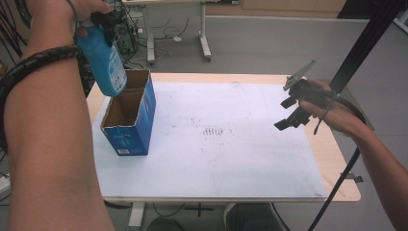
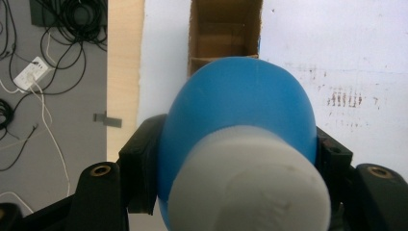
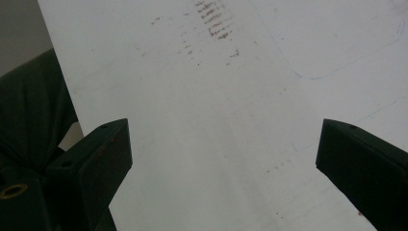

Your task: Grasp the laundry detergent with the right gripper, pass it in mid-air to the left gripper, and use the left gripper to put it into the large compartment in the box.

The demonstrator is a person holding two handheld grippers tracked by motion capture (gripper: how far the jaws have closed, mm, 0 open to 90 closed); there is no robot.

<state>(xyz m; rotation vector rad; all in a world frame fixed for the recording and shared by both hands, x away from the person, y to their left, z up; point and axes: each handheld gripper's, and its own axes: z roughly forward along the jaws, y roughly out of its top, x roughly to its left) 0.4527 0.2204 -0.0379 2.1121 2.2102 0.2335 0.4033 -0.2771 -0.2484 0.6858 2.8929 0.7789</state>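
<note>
The left gripper (image 2: pixel 235 192) is clamped on a blue bottle (image 2: pixel 238 125); in the left gripper view its black jaws press the bottle's two sides just beyond the white cap (image 2: pixel 248 185), which faces the camera. In the high view this gripper (image 1: pixel 107 21) sits at about 11 o'clock of the scene, raised above the table, and the bottle (image 1: pixel 103 60) hangs from it base-down and slightly tilted, its lower end directly over the open cardboard box (image 1: pixel 130 120). Whether the base touches the box rim cannot be told.

The box stands upright at 9 o'clock on the white mat (image 1: pixel 216 144), blue on the outside, brown inside, with its top flaps open. In the left gripper view its opening (image 2: pixel 223 36) lies at 12 o'clock beyond the bottle, and a divider crosses the inside.

The right gripper (image 1: pixel 293 113) is held at 3 o'clock in the high view — above the mat's right edge and well apart from the box. Its jaws stand wide apart with nothing between them; in the right gripper view (image 3: pixel 223 154) they frame bare mat, with a patch of brown marks (image 3: pixel 214 21) at 12 o'clock. The same marks (image 1: pixel 214 131) lie near the mat's centre in the high view.

The mat covers most of a light wooden table (image 1: pixel 337 159) — bare wood shows along the right and far edges.
</note>
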